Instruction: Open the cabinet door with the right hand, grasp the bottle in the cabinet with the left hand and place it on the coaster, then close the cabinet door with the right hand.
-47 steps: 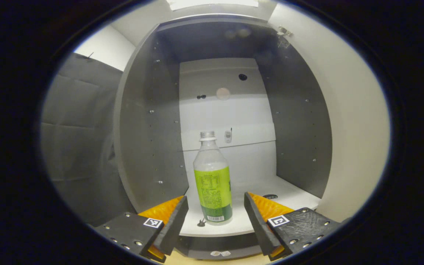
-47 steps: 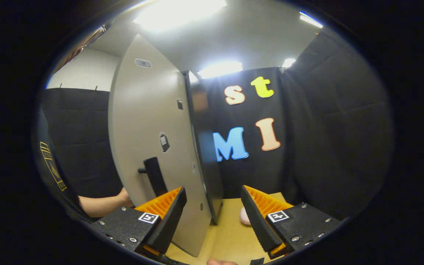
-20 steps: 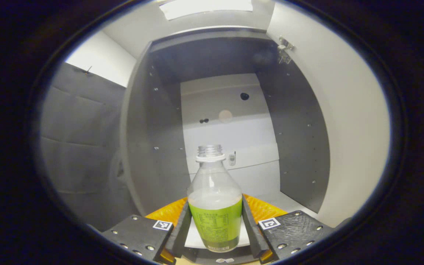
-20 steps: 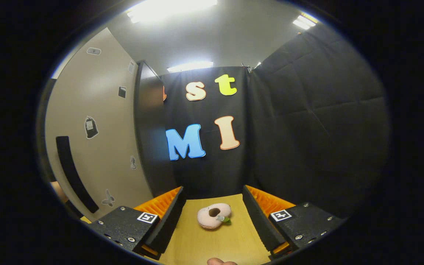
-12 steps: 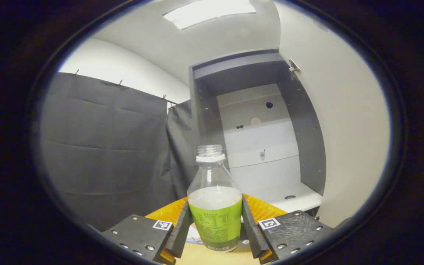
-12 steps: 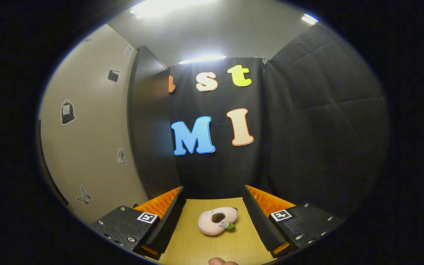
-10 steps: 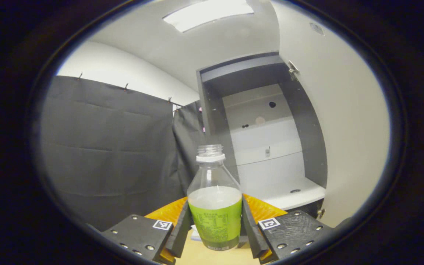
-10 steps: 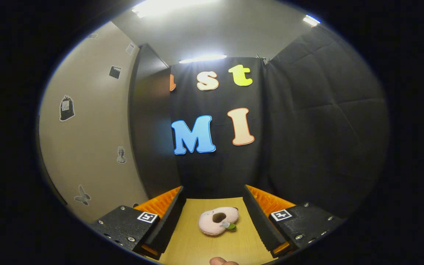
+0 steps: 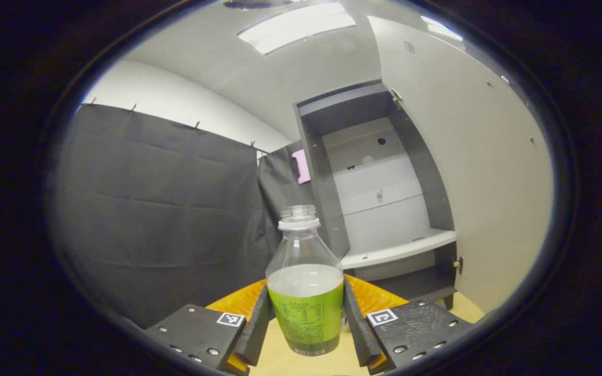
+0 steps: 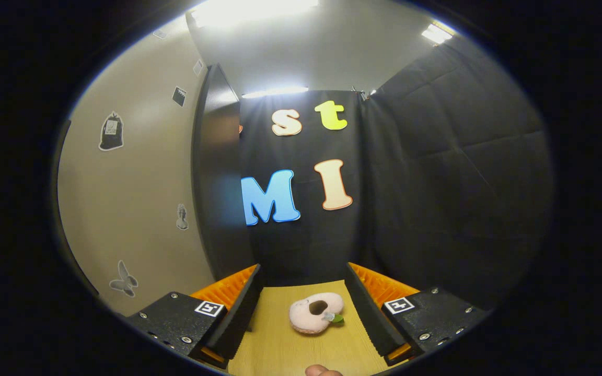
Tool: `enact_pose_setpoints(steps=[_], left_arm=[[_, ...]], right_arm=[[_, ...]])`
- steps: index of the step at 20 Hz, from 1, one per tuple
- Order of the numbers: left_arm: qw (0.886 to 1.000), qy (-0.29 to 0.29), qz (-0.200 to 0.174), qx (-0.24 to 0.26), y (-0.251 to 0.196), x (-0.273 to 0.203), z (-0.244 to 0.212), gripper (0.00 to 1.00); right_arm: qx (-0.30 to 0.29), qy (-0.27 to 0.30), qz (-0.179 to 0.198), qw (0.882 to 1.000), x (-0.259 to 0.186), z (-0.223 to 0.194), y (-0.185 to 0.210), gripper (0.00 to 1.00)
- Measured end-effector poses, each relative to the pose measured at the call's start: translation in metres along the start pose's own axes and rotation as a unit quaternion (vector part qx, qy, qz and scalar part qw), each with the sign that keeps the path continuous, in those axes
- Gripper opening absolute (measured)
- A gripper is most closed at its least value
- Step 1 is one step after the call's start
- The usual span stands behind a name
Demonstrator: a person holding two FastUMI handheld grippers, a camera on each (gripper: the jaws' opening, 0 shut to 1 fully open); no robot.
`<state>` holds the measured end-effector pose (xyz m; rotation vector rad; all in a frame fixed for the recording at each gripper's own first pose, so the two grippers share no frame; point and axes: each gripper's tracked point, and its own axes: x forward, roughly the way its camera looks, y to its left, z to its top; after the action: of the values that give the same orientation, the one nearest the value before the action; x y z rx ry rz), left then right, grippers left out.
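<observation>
here, in the left gripper view, the left gripper [image 9: 306, 326] pinches the bottle [image 9: 305, 284], both fingers [image 9: 257, 329] pressed against the green label on either side, so the lower flanks of the label are hidden behind them. the bottle stands upright, uncapped, with pale liquid up to the top of the label, and its base hangs over the wooden tabletop [image 9: 280, 360], though whether it touches cannot be told. the print on the label is too small to make out. behind it the cabinet [image 9: 379, 193] stands open, its white shelf [image 9: 397, 248] bare, and the cabinet door [image 9: 478, 167] swings out to the right, its lower edge cut off by the rim of the view. in the right gripper view, the right gripper [image 10: 303, 308] is spread wide with nothing between its fingers; beyond them a pink ring-shaped plush toy [image 10: 315, 312] lies on the tabletop. the door's outer face [image 10: 128, 209], with small stickers, fills the left side, its handle out of sight. a fingertip [image 10: 322, 371] pokes in at the bottom edge, mostly cut off.
</observation>
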<state>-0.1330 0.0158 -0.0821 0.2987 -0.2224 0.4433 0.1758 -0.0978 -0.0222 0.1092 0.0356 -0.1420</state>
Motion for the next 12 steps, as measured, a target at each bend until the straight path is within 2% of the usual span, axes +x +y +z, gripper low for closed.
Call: enact_pose_setpoints(steps=[2,3,7,9,12], left_arm=[[1.0,0.011,-0.005,-0.006,-0.005,-0.015,-0.035,0.73],[1.0,0.019,-0.009,-0.013,-0.01,-0.022,-0.053,0.69],[0.998,0.053,-0.033,-0.029,-0.035,-0.035,-0.125,0.7],[0.996,0.071,-0.039,-0.04,-0.04,-0.04,-0.153,0.7],[0.996,0.07,-0.031,-0.048,-0.035,-0.043,-0.182,0.7]], right_arm=[[-0.019,0.032,-0.004,0.999,-0.005,-0.029,-0.001,0.95],[-0.033,0.045,-0.005,0.998,-0.008,-0.042,-0.001,0.95],[-0.109,0.062,0.004,0.992,-0.02,-0.082,0.005,0.95],[-0.108,0.096,0.015,0.989,-0.028,-0.114,0.011,0.95],[-0.085,0.105,0.013,0.991,-0.031,-0.129,0.014,0.95]])
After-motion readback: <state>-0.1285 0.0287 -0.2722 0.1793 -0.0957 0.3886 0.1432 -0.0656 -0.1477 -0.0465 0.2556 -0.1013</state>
